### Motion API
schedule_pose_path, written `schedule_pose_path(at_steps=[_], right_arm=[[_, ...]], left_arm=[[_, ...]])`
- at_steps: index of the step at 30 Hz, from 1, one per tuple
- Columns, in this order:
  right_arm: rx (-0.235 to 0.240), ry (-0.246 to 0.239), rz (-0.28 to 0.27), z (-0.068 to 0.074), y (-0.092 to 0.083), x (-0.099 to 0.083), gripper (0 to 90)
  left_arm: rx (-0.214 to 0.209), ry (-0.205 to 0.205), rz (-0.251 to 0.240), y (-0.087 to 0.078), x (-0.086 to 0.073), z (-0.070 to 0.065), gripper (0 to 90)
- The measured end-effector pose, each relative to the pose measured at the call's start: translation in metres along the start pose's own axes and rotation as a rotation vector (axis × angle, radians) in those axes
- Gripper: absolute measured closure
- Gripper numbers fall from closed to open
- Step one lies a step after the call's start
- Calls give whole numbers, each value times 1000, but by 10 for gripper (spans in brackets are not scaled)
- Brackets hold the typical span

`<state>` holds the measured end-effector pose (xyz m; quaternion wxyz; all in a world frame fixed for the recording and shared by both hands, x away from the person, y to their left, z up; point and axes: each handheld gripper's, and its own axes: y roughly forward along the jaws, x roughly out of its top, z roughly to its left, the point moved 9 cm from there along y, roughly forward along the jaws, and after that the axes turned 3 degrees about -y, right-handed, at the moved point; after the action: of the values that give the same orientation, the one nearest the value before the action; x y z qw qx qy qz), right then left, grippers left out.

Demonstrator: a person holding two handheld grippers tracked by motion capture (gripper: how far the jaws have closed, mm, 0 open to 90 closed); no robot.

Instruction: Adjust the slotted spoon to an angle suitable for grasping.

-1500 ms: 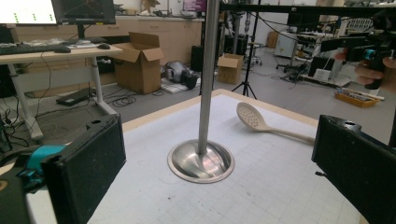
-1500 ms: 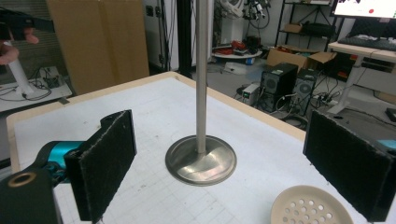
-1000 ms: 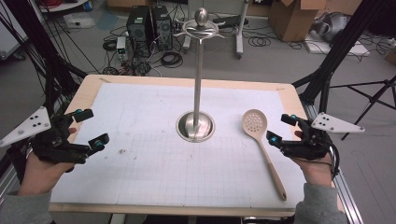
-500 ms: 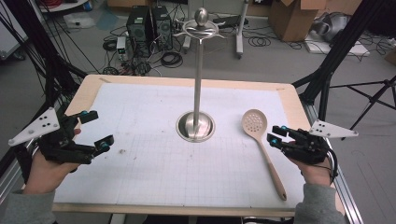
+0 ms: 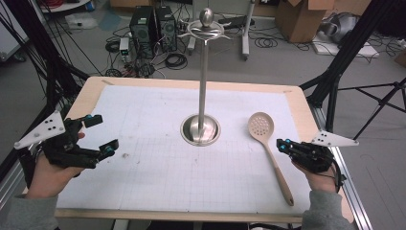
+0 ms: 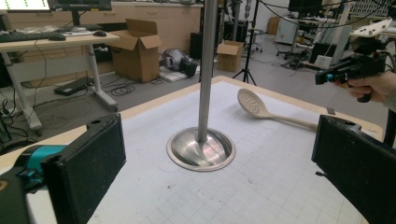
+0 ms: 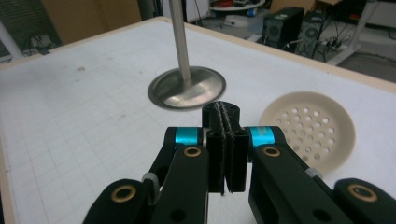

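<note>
plainly the spoon (image 5: 268, 148) is light and stiff; we'd take its handle; right gripper (image 5: 283, 144) jaws just closed, empty; left gripper (image 5: 101, 135) jaws apart.

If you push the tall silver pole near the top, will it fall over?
Probably it tips: the metal stand is tall and thin, so a high push levers it. Its wide dish base should resist small nudges. It looks stiff, not bendy.

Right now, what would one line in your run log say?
right gripper: just closed, empty, beside slotted spoon | left gripper: open, empty | spoon: flat on table | stand: upright, centre
</note>
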<state>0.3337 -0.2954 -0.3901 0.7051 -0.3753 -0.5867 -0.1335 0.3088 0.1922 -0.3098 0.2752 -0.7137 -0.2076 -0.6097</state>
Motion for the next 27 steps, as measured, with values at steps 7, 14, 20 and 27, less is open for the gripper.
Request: schedule_pose_path(at_steps=[7,14,20,27], right_arm=[[-16,1,23,-7,3,-16,896],[-8,46,24,-11,5,-34,896],[8,109,65,-17,6,-49,900],[17,116,125,-18,8,-64,900]], left_arm=[[2,-9,7,1,-3,2,32],[4,-16,17,2,-5,4,32],[4,-23,19,3,-7,6,32],[6,-24,21,4,-9,7,32]])
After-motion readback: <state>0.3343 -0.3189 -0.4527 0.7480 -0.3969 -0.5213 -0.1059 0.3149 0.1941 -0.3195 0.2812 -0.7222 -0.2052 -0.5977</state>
